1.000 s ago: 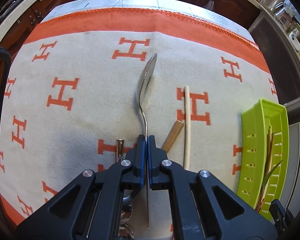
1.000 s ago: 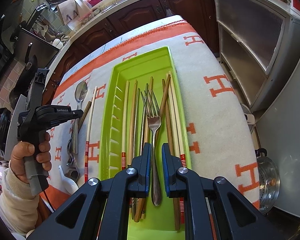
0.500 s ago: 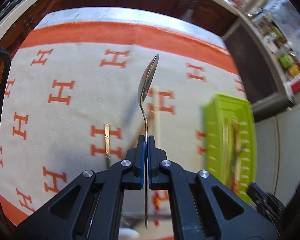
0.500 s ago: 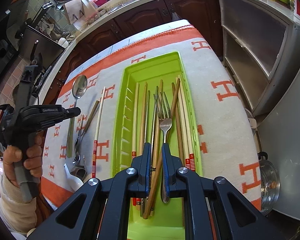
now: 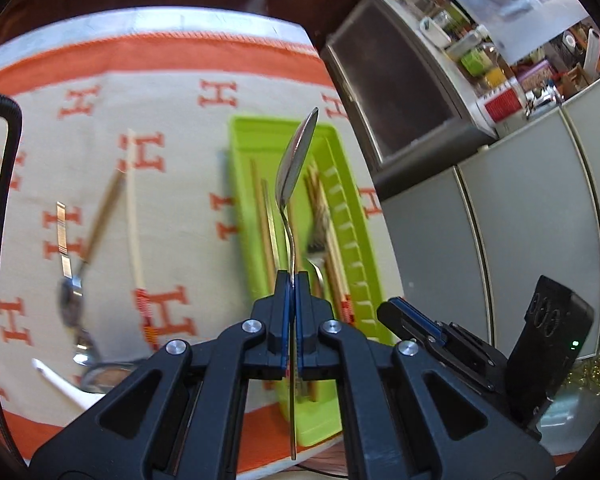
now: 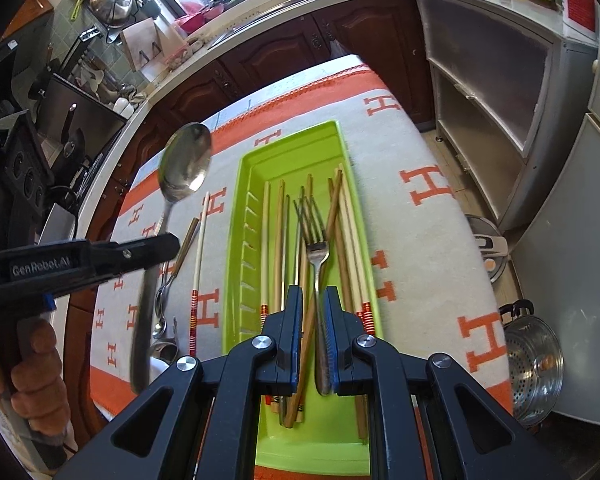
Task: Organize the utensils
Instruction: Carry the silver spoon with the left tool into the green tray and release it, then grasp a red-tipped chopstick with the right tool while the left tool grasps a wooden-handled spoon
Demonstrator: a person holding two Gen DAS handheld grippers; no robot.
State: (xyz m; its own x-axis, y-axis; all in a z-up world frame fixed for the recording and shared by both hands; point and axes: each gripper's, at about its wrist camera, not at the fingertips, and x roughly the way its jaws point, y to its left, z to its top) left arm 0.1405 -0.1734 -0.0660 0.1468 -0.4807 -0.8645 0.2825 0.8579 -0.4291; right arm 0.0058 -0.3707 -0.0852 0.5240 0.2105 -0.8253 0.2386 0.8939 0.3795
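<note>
My left gripper [image 5: 293,280] is shut on the handle of a large metal spoon [image 5: 296,162] and holds it in the air over the green tray [image 5: 240,136]. In the right wrist view the spoon [image 6: 184,164] and left gripper [image 6: 156,246] hang left of the tray [image 6: 300,142]. The tray holds several chopsticks [image 6: 266,240] and a fork [image 6: 314,236]. My right gripper [image 6: 313,300] hovers over the tray's near end, jaws slightly apart and empty, with the fork handle below.
On the orange-and-cream cloth [image 6: 420,240] left of the tray lie a white chopstick [image 6: 200,248], a wooden-handled utensil [image 6: 186,240], small metal spoons [image 5: 74,292] and a white ceramic spoon [image 5: 56,376]. A steamer pot [image 6: 534,364] sits on the floor at right.
My left gripper has lifted the spoon off the cloth and swung it right, over the green tray. My right gripper has drawn back a little along the tray.
</note>
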